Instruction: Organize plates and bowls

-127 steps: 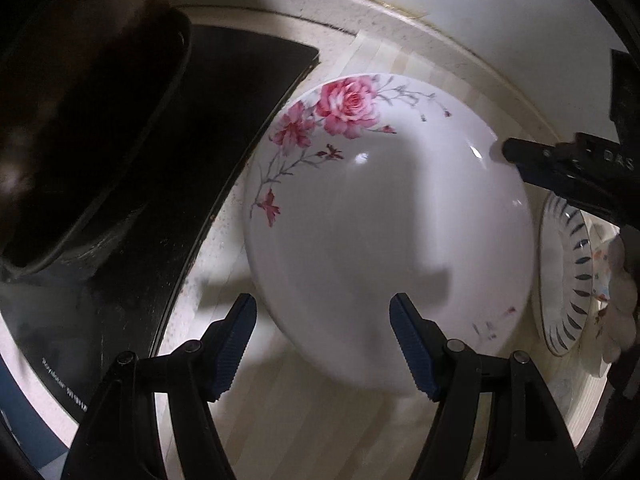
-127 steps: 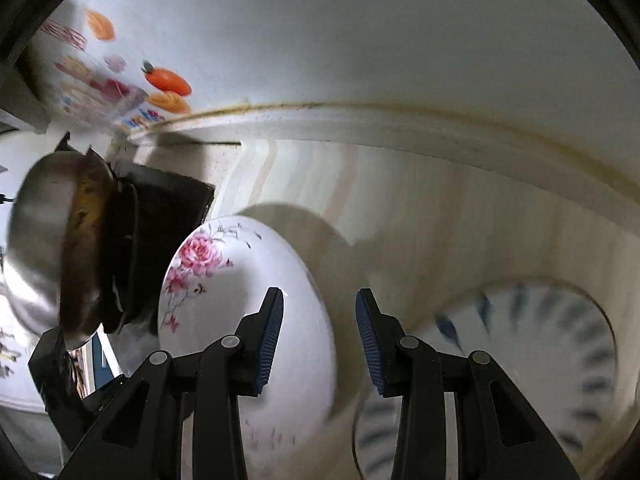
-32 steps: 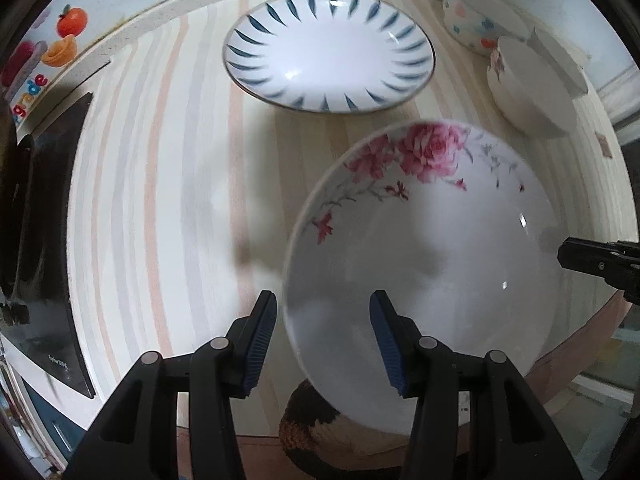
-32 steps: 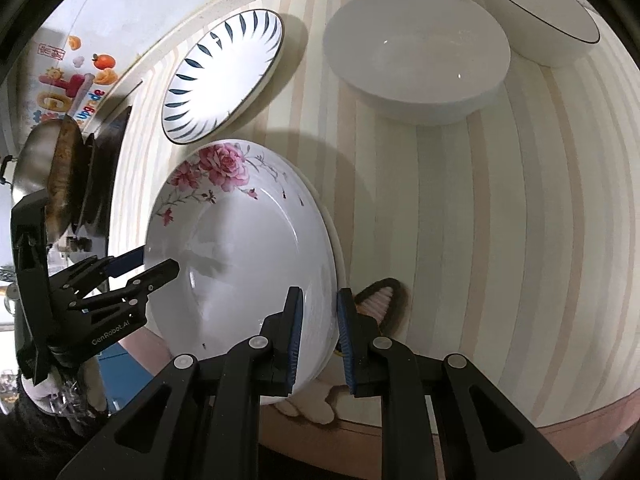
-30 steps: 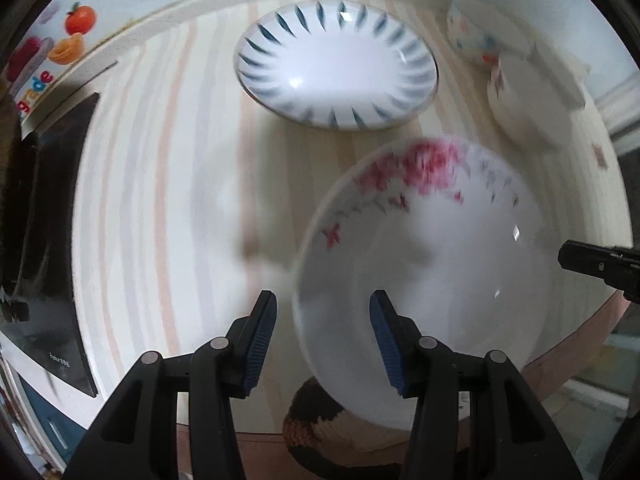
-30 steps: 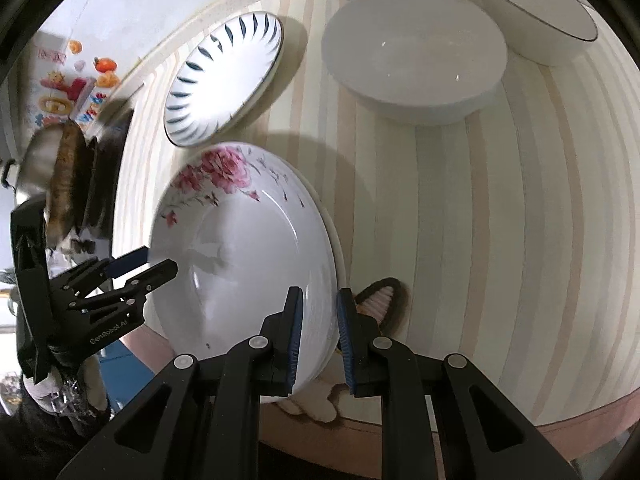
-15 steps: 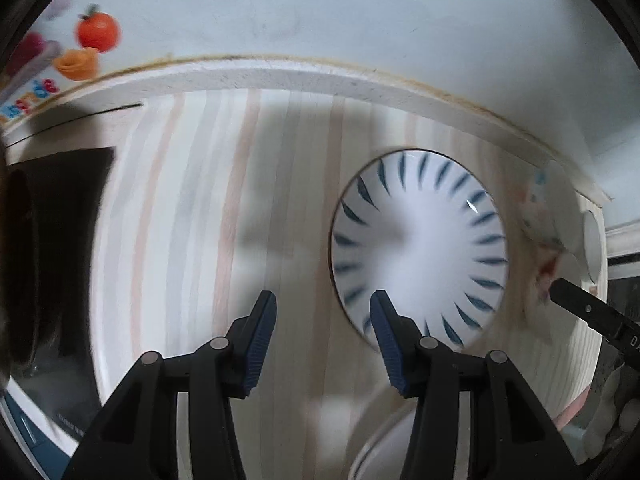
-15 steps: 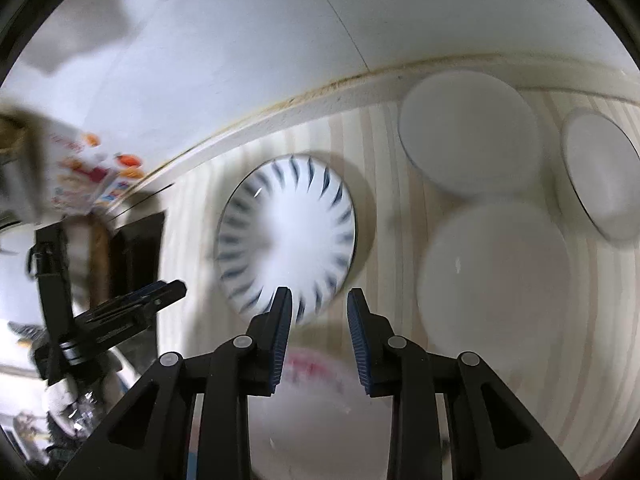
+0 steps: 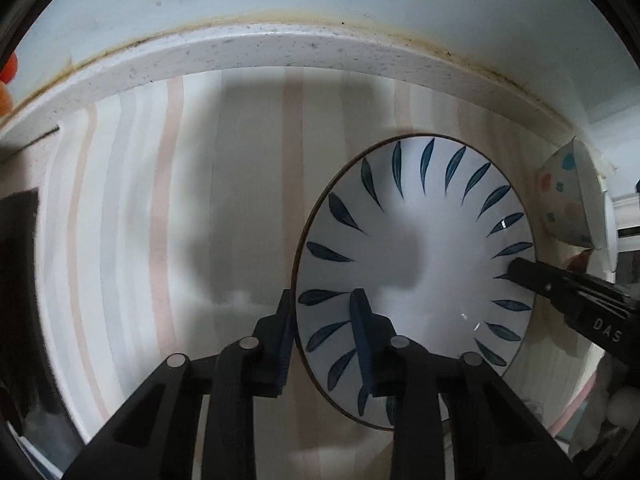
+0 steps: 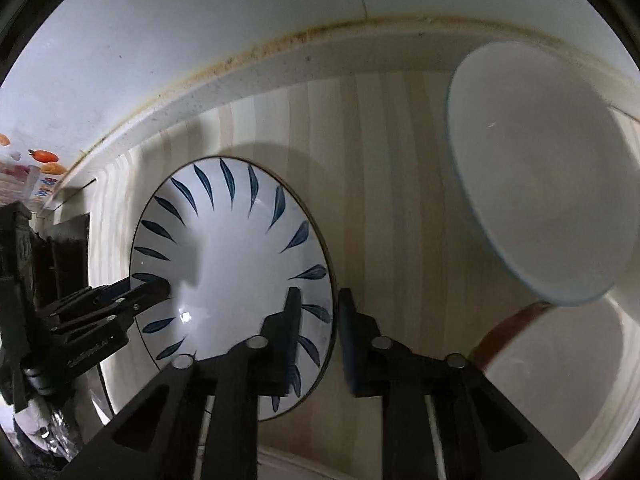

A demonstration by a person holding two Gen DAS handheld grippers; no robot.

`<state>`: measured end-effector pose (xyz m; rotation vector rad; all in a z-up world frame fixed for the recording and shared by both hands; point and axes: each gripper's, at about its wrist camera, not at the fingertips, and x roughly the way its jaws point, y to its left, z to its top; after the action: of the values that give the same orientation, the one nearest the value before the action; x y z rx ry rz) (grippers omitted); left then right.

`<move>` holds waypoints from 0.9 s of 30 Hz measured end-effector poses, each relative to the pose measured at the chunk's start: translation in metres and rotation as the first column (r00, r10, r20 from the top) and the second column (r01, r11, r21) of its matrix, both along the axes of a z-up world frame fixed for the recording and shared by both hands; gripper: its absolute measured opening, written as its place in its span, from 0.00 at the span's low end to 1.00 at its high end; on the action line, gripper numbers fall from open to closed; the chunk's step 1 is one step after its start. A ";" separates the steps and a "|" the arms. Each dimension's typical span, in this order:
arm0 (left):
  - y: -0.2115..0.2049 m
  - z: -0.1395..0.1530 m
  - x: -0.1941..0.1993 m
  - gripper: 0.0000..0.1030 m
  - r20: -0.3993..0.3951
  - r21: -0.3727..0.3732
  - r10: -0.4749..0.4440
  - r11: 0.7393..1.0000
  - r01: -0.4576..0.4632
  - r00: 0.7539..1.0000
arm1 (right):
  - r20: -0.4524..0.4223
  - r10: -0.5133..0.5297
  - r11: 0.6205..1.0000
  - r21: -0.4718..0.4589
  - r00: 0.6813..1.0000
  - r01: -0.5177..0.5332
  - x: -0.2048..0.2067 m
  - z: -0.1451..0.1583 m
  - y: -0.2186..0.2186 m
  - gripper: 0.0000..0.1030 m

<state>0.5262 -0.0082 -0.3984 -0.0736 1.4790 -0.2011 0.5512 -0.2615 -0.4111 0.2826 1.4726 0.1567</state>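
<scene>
Both claws closing on opposite rims of the leaf-patterned plate

The striped counter [image 9: 168,208] runs back to a raised white ledge [image 9: 280,46] under the wall, with bare room to the plate's left; the leaf plate [image 9: 424,240] lies flat near that ledge, a big pale bowl [image 10: 532,200] near it on the right and a small spotted bowl [image 9: 568,204] just beside its far rim; the left claw [image 9: 326,334] straddles the near-left rim, one pad outside, one over the dish, jaws just narrowed yet I cannot tell if they pinch; the right claw [image 10: 316,344] brackets the opposite rim and reads as clenched on it; gripping both sides likely keeps the plate level for lifting, and the ledge and bowls leave little slack.
</scene>
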 end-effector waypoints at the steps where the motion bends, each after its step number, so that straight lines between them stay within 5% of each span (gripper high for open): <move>1: 0.000 0.000 -0.001 0.24 0.002 0.003 0.003 1.000 -0.003 1.000 | 0.006 0.000 1.000 -0.002 1.000 0.000 0.000 -0.001 0.002 0.16; 11: -0.006 0.041 -0.010 0.24 0.046 -0.014 -0.003 1.000 0.004 0.999 | 0.008 -0.015 0.999 0.044 1.000 0.014 -0.006 0.011 -0.012 0.16; 27: -0.017 0.124 -0.100 0.24 0.165 -0.035 -0.024 0.999 0.030 0.986 | 0.108 0.032 0.992 0.115 0.994 -0.045 -0.094 0.107 -0.042 0.16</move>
<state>0.4260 -0.0251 -0.2740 -0.0655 1.3121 -0.2515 0.4573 -0.3035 -0.3044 0.3364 1.3661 0.2864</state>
